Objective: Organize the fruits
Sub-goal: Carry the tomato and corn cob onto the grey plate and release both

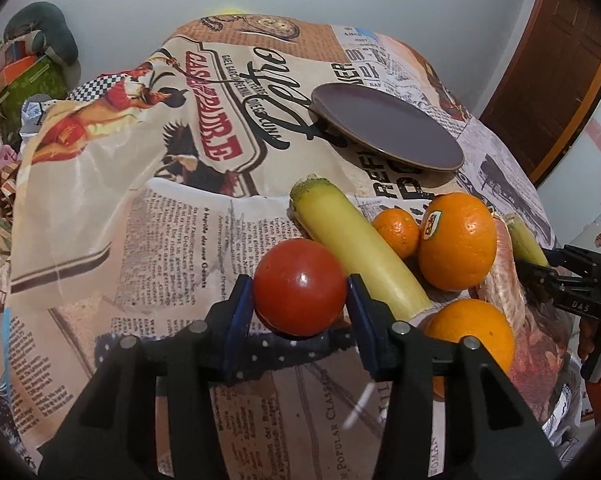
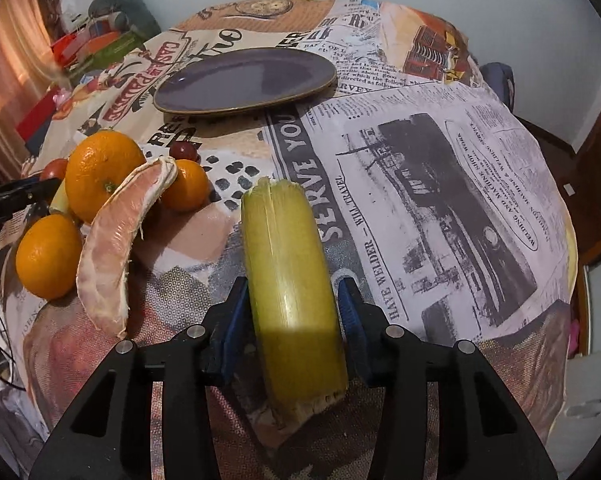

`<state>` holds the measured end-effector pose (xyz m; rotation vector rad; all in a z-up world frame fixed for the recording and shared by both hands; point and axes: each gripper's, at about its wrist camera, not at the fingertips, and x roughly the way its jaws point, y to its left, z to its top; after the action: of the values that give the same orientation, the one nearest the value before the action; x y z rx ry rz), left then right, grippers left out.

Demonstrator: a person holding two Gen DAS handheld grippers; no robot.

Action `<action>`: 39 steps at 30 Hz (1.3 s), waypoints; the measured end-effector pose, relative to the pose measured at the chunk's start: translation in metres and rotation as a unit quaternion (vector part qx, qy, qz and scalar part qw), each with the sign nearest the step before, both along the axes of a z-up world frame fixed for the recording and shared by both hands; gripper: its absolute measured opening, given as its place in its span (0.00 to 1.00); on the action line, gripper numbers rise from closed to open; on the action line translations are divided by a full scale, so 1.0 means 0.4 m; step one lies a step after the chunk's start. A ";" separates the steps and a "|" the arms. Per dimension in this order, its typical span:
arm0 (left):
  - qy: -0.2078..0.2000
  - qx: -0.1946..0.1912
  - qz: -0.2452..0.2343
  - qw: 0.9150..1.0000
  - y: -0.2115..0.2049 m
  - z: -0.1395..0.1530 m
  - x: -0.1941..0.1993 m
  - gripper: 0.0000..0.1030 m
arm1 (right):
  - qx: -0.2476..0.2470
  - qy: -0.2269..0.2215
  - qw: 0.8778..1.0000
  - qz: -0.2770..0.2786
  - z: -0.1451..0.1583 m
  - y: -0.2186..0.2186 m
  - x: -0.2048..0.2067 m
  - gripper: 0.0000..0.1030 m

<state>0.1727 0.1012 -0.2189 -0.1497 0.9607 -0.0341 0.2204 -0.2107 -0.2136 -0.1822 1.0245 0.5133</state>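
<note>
My left gripper (image 1: pixel 300 290) pinching tomato (image 1: pixel 300 286), right gripper (image 2: pixel 294 308) pinching cane (image 2: pixel 292 280); both bound for plate (image 2: pixel 204 108) near table's far edge.

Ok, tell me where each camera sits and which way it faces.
Left wrist: on the left gripper, looking along its jaws, shut on the tomato, toward the plate; right gripper at the right edge.
Right wrist: on the right gripper, jaws shut on a yellow-green stalk.
Shared: plate, oranges, tablecloth.

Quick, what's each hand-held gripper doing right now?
Left hand-held gripper: closed on the red tomato.
Right hand-held gripper: closed on the yellow-green stalk piece.
</note>
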 end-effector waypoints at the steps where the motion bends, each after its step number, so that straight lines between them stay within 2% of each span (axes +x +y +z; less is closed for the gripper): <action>1: -0.002 0.002 0.002 1.000 0.003 0.004 -0.004 0.46 | 0.000 -0.004 1.000 -0.004 0.004 0.001 -0.001 0.36; 7: -0.012 0.008 0.018 1.000 0.031 0.037 -0.022 0.45 | 0.025 -0.012 0.999 -0.017 0.022 0.006 0.006 0.35; 17: -0.074 0.011 0.022 0.997 0.019 0.149 0.004 0.45 | 0.042 -0.092 0.995 -0.017 0.149 0.034 0.017 0.34; 26: -0.122 0.013 0.001 0.992 -0.027 0.230 0.070 0.45 | 0.060 -0.137 0.989 -0.020 0.221 0.064 0.061 0.34; 39: -0.134 0.026 -0.020 0.990 -0.072 0.235 0.219 0.45 | 0.076 -0.168 0.982 -0.029 0.254 0.101 0.166 0.34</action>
<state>0.2604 0.0724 -0.1251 -0.0747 0.6952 -0.0647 0.2868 -0.1701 -0.1120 -0.0976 0.6569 0.4873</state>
